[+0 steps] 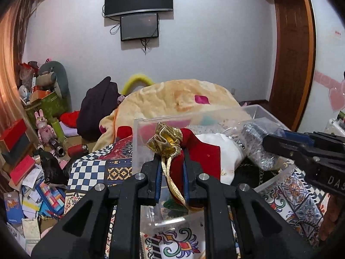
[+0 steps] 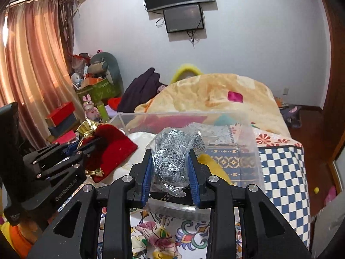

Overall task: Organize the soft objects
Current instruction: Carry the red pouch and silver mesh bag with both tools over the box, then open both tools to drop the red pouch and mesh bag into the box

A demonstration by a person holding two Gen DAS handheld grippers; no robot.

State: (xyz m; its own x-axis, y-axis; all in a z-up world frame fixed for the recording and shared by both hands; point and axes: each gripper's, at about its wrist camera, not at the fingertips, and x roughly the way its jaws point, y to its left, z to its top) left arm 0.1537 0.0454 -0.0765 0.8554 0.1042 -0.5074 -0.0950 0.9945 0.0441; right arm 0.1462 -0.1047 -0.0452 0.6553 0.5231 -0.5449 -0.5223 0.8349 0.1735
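Note:
My left gripper [image 1: 171, 161] is shut on a red velvet pouch [image 1: 202, 153] with a gold frilled top and gold cord, held over the near rim of a clear plastic bin [image 1: 138, 142]. The pouch also shows in the right wrist view [image 2: 112, 149], with the left gripper [image 2: 86, 144] at its neck. My right gripper [image 2: 170, 157] is shut on a clear bag of grey speckled fabric [image 2: 172, 151], held above the same bin [image 2: 120, 118]. In the left wrist view that bag [image 1: 256, 149] hangs at the right gripper [image 1: 271, 144]. White cloth [image 1: 224, 149] lies in the bin.
The bin stands on a bed with a patterned checked cover [image 2: 282, 172] and a yellow blanket [image 1: 183, 97]. A dark garment [image 1: 97, 110] lies behind. Boxes, toys and papers [image 1: 32, 172] crowd the floor on the left. A curtain [image 2: 32, 64] hangs at the left.

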